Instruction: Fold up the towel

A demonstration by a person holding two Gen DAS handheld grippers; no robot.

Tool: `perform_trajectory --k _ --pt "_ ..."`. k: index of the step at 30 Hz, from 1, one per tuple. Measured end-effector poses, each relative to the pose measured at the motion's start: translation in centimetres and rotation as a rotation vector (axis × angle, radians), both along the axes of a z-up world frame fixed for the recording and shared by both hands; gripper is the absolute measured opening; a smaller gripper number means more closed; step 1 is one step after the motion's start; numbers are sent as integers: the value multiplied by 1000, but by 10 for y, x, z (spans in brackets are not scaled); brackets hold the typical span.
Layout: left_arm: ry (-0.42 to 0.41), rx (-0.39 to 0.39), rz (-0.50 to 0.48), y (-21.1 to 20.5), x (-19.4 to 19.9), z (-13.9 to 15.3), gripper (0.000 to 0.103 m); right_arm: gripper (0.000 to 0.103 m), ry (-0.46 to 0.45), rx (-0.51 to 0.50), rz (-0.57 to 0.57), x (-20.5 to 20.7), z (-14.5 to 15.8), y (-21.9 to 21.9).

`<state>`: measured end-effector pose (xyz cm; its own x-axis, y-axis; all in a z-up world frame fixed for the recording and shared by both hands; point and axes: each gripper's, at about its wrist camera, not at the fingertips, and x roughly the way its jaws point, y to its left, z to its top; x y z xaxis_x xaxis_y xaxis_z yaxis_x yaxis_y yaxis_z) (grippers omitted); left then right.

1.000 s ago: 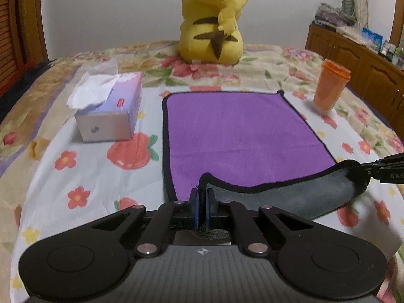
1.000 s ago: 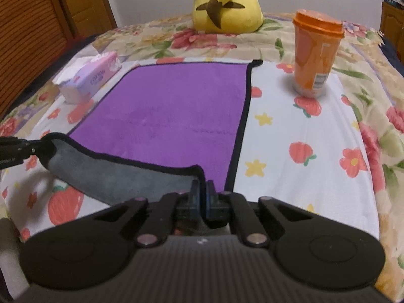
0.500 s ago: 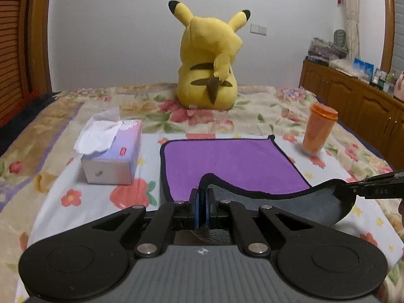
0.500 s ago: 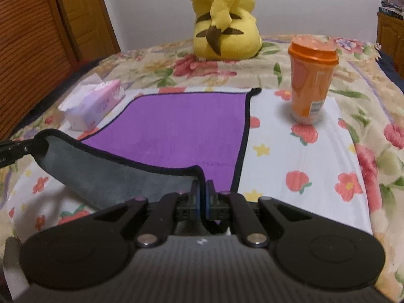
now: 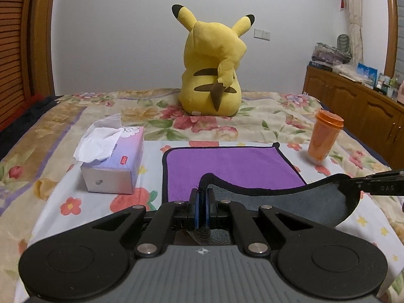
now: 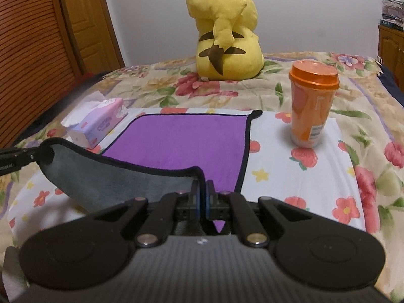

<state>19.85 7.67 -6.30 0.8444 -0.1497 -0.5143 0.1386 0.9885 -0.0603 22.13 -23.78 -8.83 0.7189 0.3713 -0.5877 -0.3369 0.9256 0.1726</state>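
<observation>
Left gripper point(image 5: 202, 203) was pinched on the near-left corner of the purple towel point(image 5: 227, 162), right gripper point(image 6: 202, 197) pinched on the near-right corner. Near edge was lifted off the bed point(image 5: 63, 116), grey underside showing, sagging btwn the two grippers; far half lay flat on the floral sheet. Tissue box point(image 5: 113, 161) sat just left of the towel, orange cup point(image 6: 311, 106) upright to its right, Pikachu plush point(image 5: 214, 68) behind, back turned to both cameras.
</observation>
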Motion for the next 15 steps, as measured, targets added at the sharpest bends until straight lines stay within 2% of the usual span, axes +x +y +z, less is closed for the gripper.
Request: perform_trajectory --k 15 --pt "-22 35 -6 -5 24 -7 8 5 -46 -27 14 18 -6 3"
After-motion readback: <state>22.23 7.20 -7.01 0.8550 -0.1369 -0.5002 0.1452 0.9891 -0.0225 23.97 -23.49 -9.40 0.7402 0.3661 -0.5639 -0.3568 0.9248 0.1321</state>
